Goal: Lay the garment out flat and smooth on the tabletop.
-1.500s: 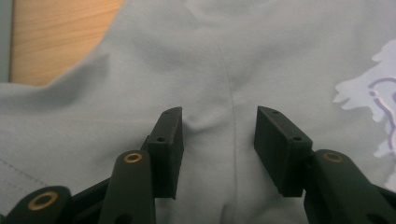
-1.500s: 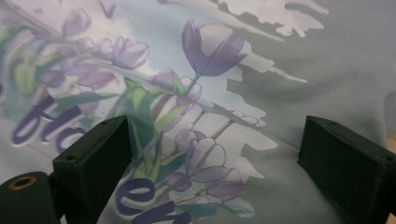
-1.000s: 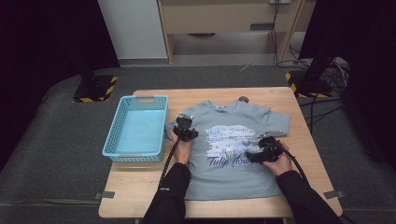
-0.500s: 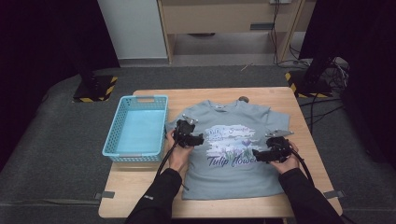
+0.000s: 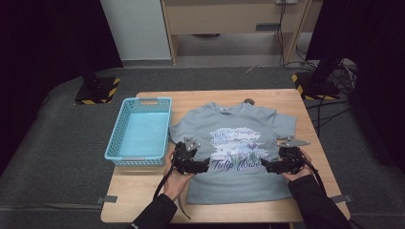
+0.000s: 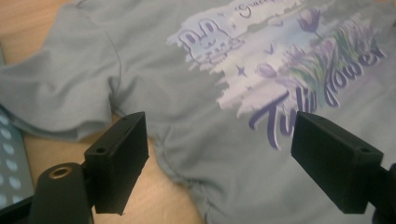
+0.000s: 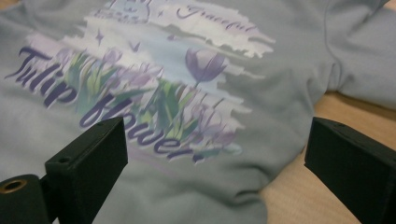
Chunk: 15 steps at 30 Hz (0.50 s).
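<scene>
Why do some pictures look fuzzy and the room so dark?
High view: the light wooden table is evenly lit, the surroundings nearly black. Left gripper view: the grey printed T-shirt looks soft and the black fingers blurred. Right gripper view: its fingers blur similarly.

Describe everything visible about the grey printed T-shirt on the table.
The grey short-sleeved T-shirt lies flat, front up, on the wooden table, collar away from the person, right of the light blue plastic basket. Its soft, slightly wrinkled fabric carries a pastel tulip print reading "Tulip flower". The open left gripper and open right gripper are at its side edges.
</scene>
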Each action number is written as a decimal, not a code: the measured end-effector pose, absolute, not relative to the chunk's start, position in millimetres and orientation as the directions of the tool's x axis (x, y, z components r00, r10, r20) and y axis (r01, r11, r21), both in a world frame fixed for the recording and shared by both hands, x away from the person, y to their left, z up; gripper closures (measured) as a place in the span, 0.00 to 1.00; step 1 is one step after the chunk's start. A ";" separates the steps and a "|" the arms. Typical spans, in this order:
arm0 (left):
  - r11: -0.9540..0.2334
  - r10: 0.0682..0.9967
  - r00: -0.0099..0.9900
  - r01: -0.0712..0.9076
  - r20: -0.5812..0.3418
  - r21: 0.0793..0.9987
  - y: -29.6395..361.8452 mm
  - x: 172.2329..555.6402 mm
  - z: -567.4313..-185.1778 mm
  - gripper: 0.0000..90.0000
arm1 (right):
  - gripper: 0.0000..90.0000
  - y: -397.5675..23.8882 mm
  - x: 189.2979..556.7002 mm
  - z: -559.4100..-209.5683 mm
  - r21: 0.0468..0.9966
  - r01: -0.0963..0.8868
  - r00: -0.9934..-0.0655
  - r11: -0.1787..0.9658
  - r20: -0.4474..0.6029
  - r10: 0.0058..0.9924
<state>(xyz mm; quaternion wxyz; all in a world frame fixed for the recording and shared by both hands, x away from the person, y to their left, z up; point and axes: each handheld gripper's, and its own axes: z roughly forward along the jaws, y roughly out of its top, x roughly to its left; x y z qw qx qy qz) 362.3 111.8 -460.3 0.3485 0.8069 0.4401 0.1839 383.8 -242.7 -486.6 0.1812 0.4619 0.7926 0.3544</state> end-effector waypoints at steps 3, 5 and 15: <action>-0.360 0.839 0.544 0.578 -0.017 0.732 120.0 349.5 -469.1 0.18 | 0.06 -244.9 374.5 -487.8 0.719 0.607 -0.522 0.339 0.039 0.852; -0.360 0.840 0.542 0.586 -0.021 0.726 125.1 343.1 -476.0 0.17 | 0.06 -247.0 368.7 -487.7 0.721 0.608 -0.526 0.334 0.050 0.849; -0.385 0.835 0.550 0.605 -0.016 0.697 150.1 316.5 -488.2 0.09 | 0.04 -257.2 354.2 -492.0 0.681 0.625 -0.546 0.383 0.029 0.838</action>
